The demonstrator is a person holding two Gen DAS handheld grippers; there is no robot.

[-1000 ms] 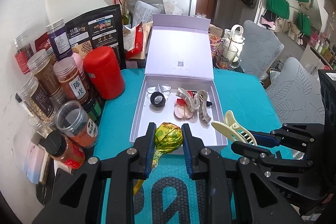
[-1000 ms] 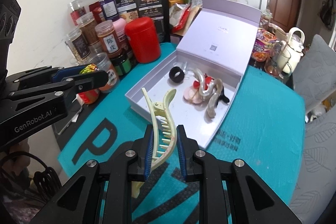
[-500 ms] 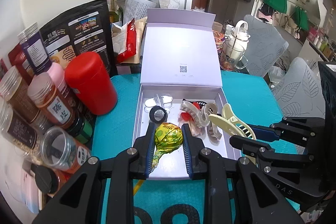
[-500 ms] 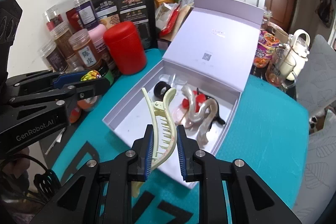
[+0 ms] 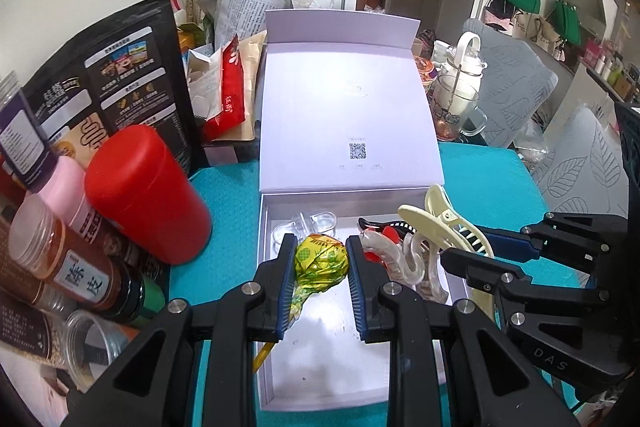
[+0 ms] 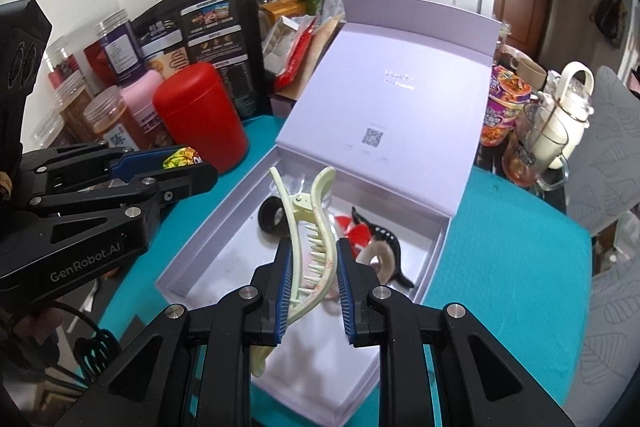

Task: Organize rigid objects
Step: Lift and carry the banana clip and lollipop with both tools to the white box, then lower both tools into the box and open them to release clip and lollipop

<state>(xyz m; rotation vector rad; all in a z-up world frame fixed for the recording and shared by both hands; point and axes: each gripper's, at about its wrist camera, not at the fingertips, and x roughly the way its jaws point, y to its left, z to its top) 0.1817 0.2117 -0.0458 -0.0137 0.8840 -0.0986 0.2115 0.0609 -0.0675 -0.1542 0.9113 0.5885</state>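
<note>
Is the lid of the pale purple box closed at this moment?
No. The lid stands up open behind the box, and a black ring and hair clips lie visible inside.

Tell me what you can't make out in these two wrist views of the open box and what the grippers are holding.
- Lollipop stick end: left wrist view, hidden behind the left gripper.
- Black ring: right wrist view, partly covered by the cream hair claw; hidden in the left wrist view.
- Hair clips piled in the box: overlapping, count unclear.
- Lid print beside the QR code: too small to read.
</note>
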